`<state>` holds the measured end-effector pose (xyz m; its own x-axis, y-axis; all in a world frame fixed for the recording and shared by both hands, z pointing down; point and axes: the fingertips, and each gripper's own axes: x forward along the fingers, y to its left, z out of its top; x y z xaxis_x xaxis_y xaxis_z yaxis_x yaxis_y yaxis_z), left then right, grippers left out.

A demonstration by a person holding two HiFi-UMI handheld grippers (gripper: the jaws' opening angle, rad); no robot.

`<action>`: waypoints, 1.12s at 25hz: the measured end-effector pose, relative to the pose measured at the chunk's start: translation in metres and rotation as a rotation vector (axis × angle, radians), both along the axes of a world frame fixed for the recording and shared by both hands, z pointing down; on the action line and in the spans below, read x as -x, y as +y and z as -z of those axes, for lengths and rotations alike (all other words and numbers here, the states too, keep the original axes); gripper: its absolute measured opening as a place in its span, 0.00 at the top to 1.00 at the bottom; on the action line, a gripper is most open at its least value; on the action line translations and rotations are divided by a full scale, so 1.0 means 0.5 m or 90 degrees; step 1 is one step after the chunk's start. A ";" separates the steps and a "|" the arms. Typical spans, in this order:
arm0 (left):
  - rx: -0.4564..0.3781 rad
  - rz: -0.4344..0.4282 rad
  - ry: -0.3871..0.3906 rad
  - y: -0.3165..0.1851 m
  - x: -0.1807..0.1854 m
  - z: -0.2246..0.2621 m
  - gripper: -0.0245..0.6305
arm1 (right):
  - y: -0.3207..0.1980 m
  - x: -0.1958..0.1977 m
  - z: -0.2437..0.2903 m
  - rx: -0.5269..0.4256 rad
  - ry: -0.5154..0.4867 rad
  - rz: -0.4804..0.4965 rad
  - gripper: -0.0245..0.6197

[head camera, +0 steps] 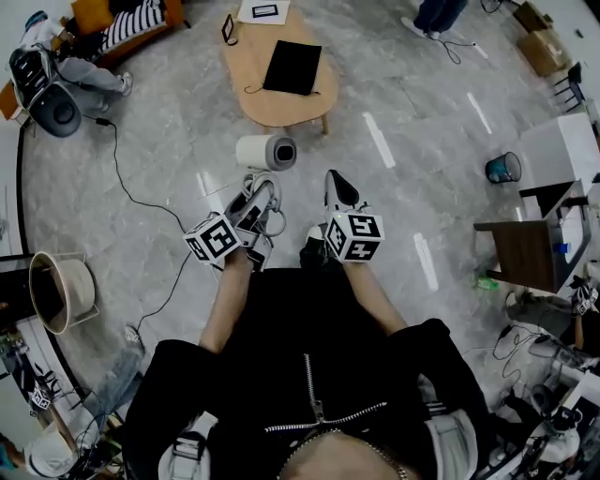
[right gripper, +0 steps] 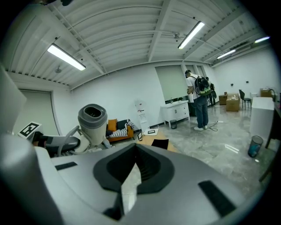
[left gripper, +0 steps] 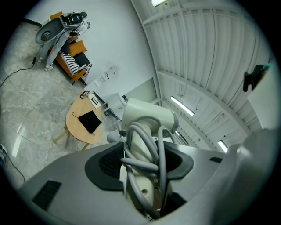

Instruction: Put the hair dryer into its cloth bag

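Two grippers, one dryer, one bag. Left gripper (head camera: pixel 255 208): jaws pinching the handle of the white hair dryer (left gripper: pixel 147 116), with its grey cord (left gripper: pixel 161 145) looped round the handle. Right gripper (head camera: pixel 339 190): jaws pressed together with nothing between them, near the left one. Both are held above a grey marbled floor (head camera: pixel 394 187). Ahead stands one oval wooden counter (head camera: pixel 281 108) bearing one flat black cloth bag (head camera: pixel 292 67) and one sheet of paper (head camera: pixel 263 11). Further off: one orange sofa (right gripper: pixel 116 129), one teal bin (head camera: pixel 502 168), one standing person (right gripper: pixel 197 99) with a backpack.

An oval wooden table (head camera: pixel 281 111) stands on the grey floor (head camera: pixel 187 112), a teal bin (head camera: pixel 503 168) well apart.
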<state>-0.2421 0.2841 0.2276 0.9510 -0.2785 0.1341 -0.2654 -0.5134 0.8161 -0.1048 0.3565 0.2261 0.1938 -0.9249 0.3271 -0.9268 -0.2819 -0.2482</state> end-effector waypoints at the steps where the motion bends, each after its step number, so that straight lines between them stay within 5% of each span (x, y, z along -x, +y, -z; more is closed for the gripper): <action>1: 0.000 0.001 0.002 -0.006 -0.014 0.004 0.61 | -0.010 -0.011 0.000 0.000 -0.001 0.005 0.95; 28: 0.009 0.063 0.003 -0.107 -0.206 0.018 0.61 | -0.143 -0.209 -0.011 -0.007 -0.026 0.069 0.95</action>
<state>-0.1392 0.2308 0.2187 0.9194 -0.3699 0.1340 -0.3106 -0.4733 0.8243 -0.0005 0.2852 0.2315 0.0791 -0.9431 0.3230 -0.9407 -0.1779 -0.2889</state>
